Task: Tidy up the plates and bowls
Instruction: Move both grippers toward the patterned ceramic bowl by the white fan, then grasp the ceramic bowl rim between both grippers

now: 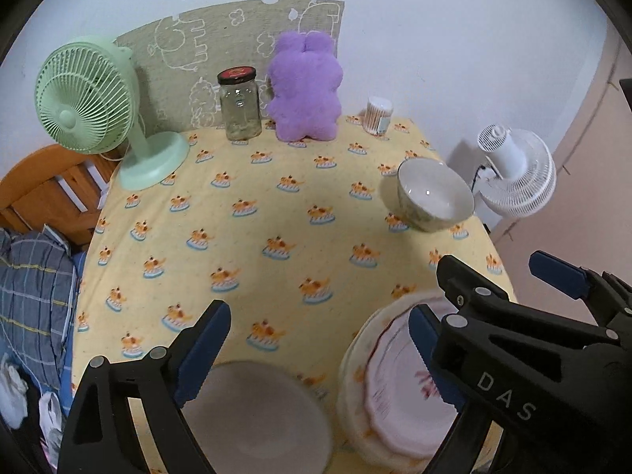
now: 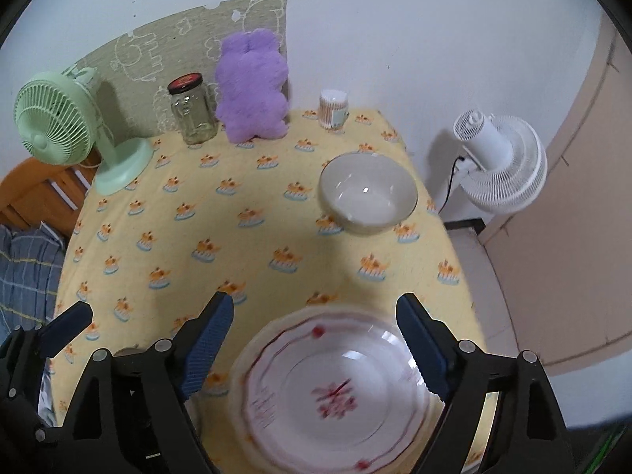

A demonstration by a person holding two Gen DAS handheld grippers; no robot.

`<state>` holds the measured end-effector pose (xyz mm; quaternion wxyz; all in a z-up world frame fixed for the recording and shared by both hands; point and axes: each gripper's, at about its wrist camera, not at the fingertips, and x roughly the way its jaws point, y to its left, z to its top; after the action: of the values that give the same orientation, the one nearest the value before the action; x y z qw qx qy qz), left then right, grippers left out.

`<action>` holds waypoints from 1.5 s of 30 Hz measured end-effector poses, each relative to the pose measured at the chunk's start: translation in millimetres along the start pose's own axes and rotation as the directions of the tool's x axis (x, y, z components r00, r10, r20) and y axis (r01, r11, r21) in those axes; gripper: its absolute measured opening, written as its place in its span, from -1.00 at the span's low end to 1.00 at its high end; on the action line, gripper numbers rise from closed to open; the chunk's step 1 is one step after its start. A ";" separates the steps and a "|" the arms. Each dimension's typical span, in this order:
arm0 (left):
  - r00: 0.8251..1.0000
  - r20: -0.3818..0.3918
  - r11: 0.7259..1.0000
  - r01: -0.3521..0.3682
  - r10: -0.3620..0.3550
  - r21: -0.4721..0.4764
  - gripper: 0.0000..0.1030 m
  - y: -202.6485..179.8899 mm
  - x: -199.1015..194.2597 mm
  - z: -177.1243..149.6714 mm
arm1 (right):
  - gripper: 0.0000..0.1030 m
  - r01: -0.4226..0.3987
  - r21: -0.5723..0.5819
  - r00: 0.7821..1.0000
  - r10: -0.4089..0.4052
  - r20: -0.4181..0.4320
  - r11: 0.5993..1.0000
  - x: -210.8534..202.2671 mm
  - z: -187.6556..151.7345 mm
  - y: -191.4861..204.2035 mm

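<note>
Both grippers are standing wide apart right now, and I am seeing nothing pinched between the pads of either. My left gripper [image 1: 320,349] is hovering at the bottom of its frame over a plain white plate [image 1: 256,414], which is lying low and centre there, blurred, on the yellow cloth [image 1: 245,237]. My right gripper [image 2: 316,343] is framing the red-patterned plate [image 2: 331,391] at the bottom centre of its view; its fingers are flanking the rim without pressing on it as far as I can tell.

That patterned plate seems to be sitting on another, cream-edged plate [image 1: 349,371], whose rim is showing at its left side in the left view, so I am taking this for a stack. A pale bowl [image 2: 367,193] is standing apart from it, toward the upper right of the cloth, near the table's edge.

I am judging all of this ware to be glazed ceramic: stiff, fairly heavy, slick under rubber pads and liable to chip. For a plate I am favouring a bite across the raised rim, one pad above and one beneath. For the bowl I am planning to pinch its wall, one pad inside and one outside, and I am expecting it to tilt if gripped too lightly.
</note>
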<state>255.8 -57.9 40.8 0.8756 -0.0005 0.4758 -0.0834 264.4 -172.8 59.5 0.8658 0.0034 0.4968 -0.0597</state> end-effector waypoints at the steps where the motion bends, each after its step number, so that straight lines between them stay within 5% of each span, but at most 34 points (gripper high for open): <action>1: 1.000 0.002 1.000 -0.010 0.010 -0.011 0.80 -7.6 4.2 4.9 | 0.68 -0.004 -0.009 1.000 0.004 0.001 1.000 4.2 5.9 -6.5; 19: 0.991 0.055 0.990 -0.116 0.120 -0.077 0.79 -95.9 84.5 80.0 | 0.68 -0.062 -0.080 0.997 0.066 0.045 0.995 86.3 92.8 -98.6; 32: 0.990 0.018 0.987 -0.140 0.142 -0.083 0.77 -110.5 148.2 103.4 | 0.68 -0.101 -0.068 0.993 0.096 -0.069 0.993 161.0 121.2 -118.8; 45: 0.990 -0.060 0.989 -0.131 0.127 -0.072 0.19 -126.3 191.5 111.8 | 0.48 -0.097 -0.067 0.989 0.089 -0.116 0.993 197.1 124.5 -125.4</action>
<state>432.7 -219.2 -47.5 0.8649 -0.0004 0.5019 -0.0084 456.5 -325.2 -40.4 0.8377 -0.0013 0.5461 -0.0012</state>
